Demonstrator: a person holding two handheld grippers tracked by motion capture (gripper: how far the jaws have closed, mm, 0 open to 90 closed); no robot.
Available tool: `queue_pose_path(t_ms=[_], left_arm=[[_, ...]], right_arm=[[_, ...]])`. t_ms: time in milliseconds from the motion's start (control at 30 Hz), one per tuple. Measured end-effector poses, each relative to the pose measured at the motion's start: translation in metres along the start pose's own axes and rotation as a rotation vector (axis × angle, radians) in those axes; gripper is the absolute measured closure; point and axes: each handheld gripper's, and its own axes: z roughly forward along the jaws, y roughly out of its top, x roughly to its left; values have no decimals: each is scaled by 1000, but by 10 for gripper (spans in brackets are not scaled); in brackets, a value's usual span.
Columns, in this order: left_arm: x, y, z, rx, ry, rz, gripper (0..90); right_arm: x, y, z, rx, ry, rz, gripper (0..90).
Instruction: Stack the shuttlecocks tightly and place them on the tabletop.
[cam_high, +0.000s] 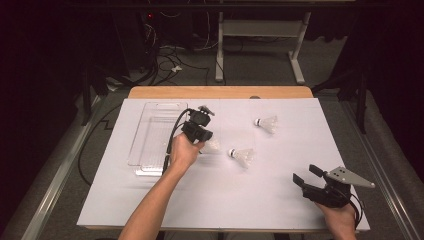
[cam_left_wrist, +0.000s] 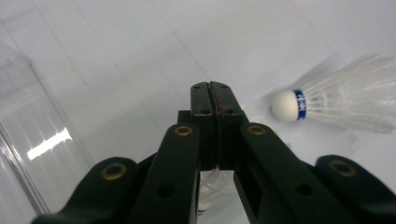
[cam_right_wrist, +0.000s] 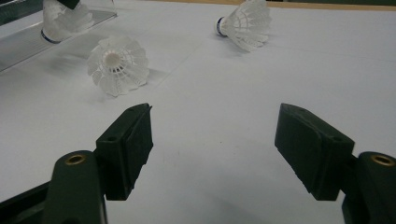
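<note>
Just beside the clear tray (cam_high: 150, 135), on its right, the left gripper (cam_high: 202, 137) has its jaws clamped on the feathers of a white shuttlecock (cam_high: 212, 145). Two more shuttlecocks (cam_high: 242, 155) lie farther right of the tray. Well apart from the tray, the right gripper (cam_high: 306, 176) rests with jaws spread, holding nothing.

A lab: white-covered table (cam_high: 150, 200), tangled floor cables (cam_high: 167, 62), grey carpet (cam_high: 260, 67), dark surroundings
</note>
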Motion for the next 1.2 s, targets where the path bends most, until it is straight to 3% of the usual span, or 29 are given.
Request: queue_pose_path(t_ms=[267,667,900,1200], left_arm=[[10,9,4,-20,2,5,890],[18,28,14,-25,43,38,890],[19,37,18,-35,43,63,889],[20,42,25,-44,36,61,889]], right_arm=[[-1,-1,0,1,-1,6,280],[-1,-1,0,2,-4,9,280],[-2,-1,-1,1,-8,14,280],[-3,-1,0,5,-8,16,280]])
